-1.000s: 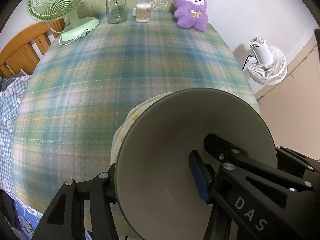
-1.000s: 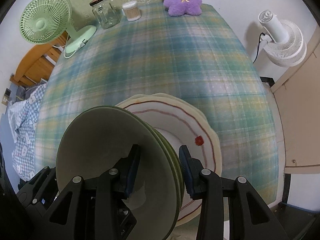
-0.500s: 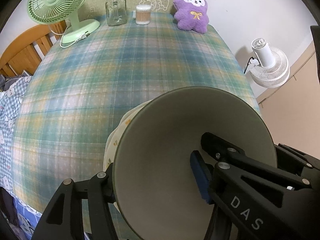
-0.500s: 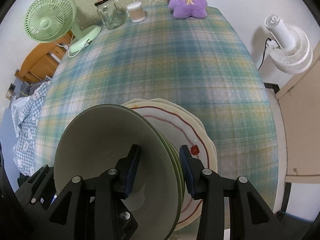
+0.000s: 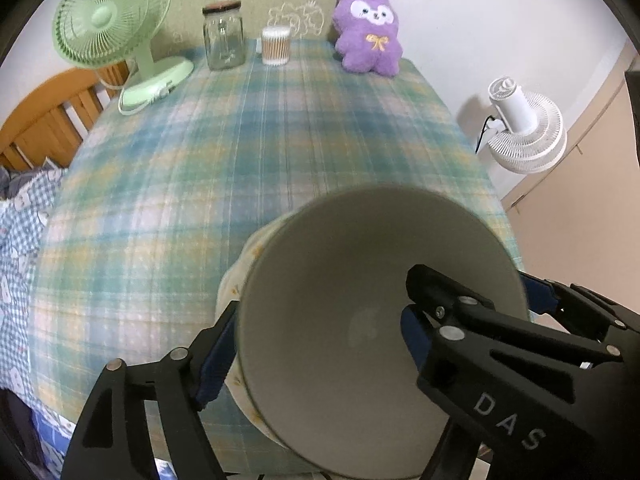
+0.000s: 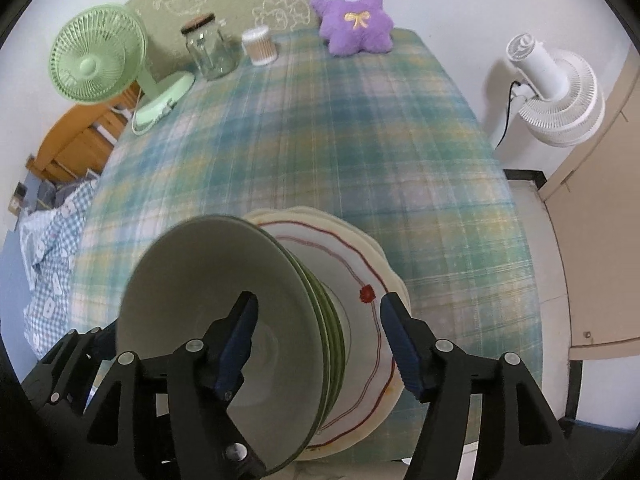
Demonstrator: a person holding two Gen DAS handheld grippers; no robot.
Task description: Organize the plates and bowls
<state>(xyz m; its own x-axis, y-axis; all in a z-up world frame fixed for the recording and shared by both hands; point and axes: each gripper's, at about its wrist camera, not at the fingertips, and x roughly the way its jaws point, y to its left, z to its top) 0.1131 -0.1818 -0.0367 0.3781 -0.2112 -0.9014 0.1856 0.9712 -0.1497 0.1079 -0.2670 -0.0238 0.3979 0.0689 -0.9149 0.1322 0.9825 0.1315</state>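
Note:
A stack of pale green bowls (image 6: 208, 320) sits on cream plates with a red wavy line (image 6: 360, 272) near the table's front edge. In the left wrist view the top bowl (image 5: 340, 320) fills the lower middle, with the cream plate's rim (image 5: 236, 280) peeking out behind it. My left gripper (image 5: 316, 344) is open, its jaws spread either side of the bowl's left wall. My right gripper (image 6: 316, 340) is open, one finger inside the bowl and one outside over the plate. My left gripper's tip shows at the far left of the right wrist view (image 6: 72, 352).
At the back of the plaid tablecloth (image 5: 240, 152) stand a green desk fan (image 5: 108, 28), a glass jar (image 5: 224, 36), a cotton swab tub (image 5: 276, 46) and a purple plush toy (image 5: 368, 36). A white floor fan (image 5: 524, 136) stands to the right of the table.
Both grippers have opened, letting go of the bowl's rim. Both cameras have pulled back a little, so the bowls and plates look smaller.

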